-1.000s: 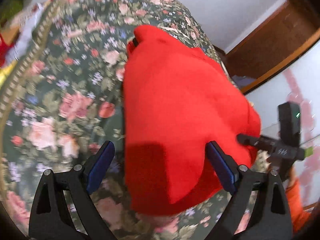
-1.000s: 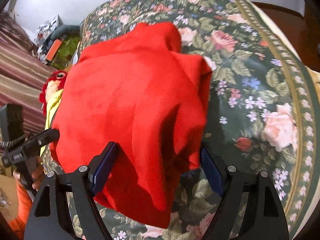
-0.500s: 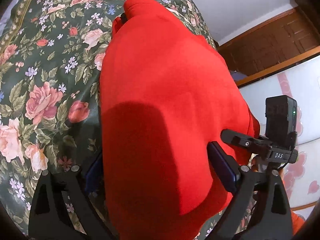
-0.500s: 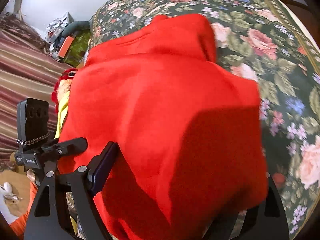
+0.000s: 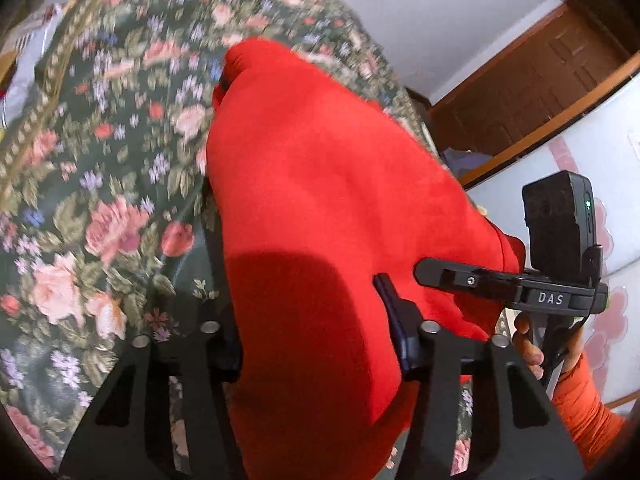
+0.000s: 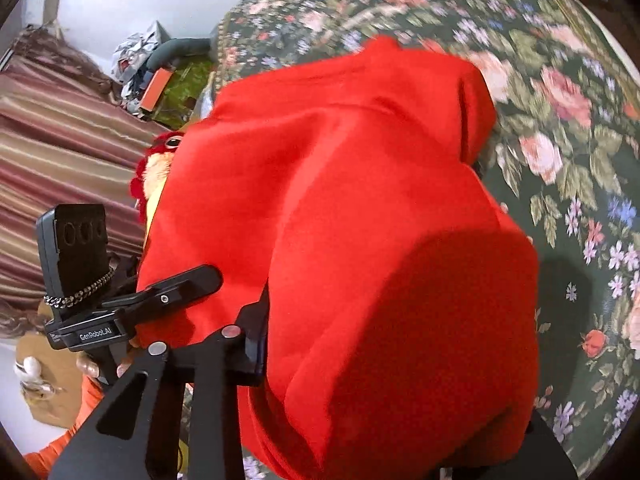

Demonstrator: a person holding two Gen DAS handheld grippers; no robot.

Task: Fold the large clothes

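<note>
A large red garment (image 5: 320, 184) lies heaped on a floral bedspread (image 5: 100, 200). In the left wrist view its near edge fills the gap of my left gripper (image 5: 314, 340), whose jaws are closing, and both pads press into the cloth. My right gripper (image 6: 312, 344) is closing too, on the other near corner of the garment (image 6: 360, 200). Its left finger (image 6: 256, 340) bites into the fabric and its right finger is hidden under the cloth. Each view shows the other gripper's fingers (image 5: 440, 274) beside the garment's edge.
The bedspread (image 6: 560, 140) stretches away beyond the garment. A red and yellow plush toy (image 6: 156, 160), a striped curtain (image 6: 60, 140) and clutter (image 6: 160, 80) are on the left. A wooden door (image 5: 540, 92) stands at the back right. A hand (image 5: 528, 344) in an orange sleeve holds the right gripper.
Both grippers' jaws, wide apart around the garment's near edge before, have narrowed onto the cloth. The fabric now bulges up between the fingers, and both views have shifted slightly.
</note>
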